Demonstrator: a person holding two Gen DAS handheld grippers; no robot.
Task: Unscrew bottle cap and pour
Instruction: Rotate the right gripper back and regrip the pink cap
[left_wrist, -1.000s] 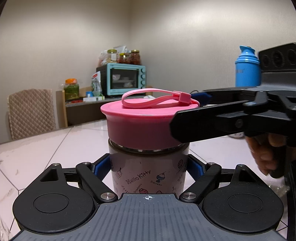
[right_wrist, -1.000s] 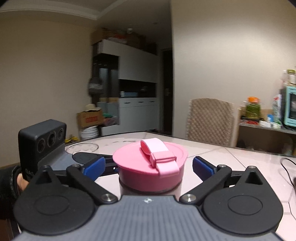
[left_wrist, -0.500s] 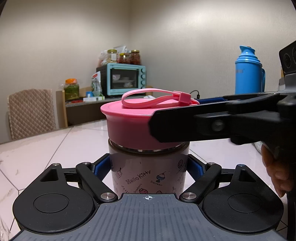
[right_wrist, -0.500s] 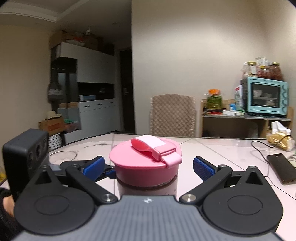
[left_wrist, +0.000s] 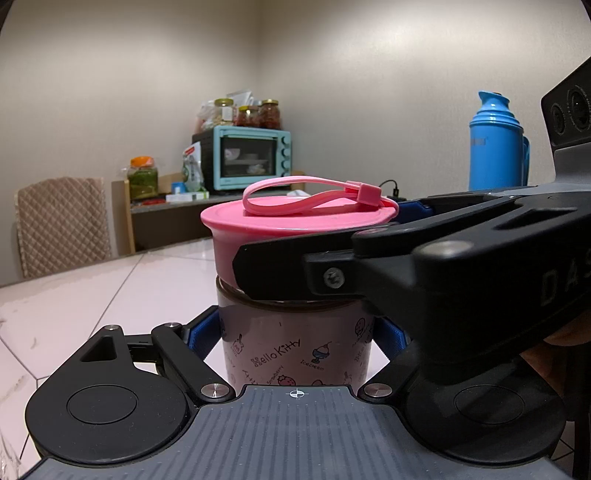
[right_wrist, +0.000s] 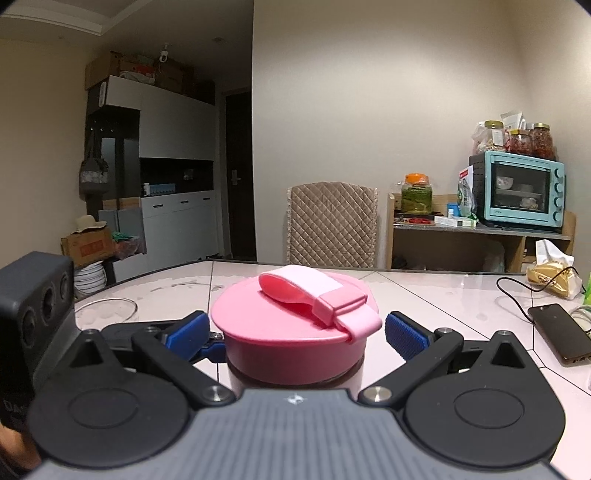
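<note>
A Hello Kitty bottle (left_wrist: 291, 350) with a wide pink cap (left_wrist: 266, 229) and a pink strap stands on the tiled table. My left gripper (left_wrist: 295, 332) is shut on the bottle's body, its blue pads pressed to both sides. My right gripper (right_wrist: 295, 332) reaches in from the right at cap height. Its blue pads (right_wrist: 402, 334) stand on either side of the pink cap (right_wrist: 291, 343) with small gaps, so it is open. Its black finger (left_wrist: 369, 266) crosses in front of the cap in the left wrist view.
A blue thermos (left_wrist: 495, 147) stands at the right. A phone with cable (right_wrist: 561, 332) and a tissue pack (right_wrist: 550, 273) lie on the table's right side. A glass lid (right_wrist: 107, 310) lies at the left. A quilted chair (right_wrist: 332, 225) and a shelf with a teal oven (right_wrist: 517, 192) stand behind.
My right gripper has swung around the cap, so its view turned from the cabinets toward the chair and oven. Its finger moved further across the cap. The left gripper and bottle stayed still.
</note>
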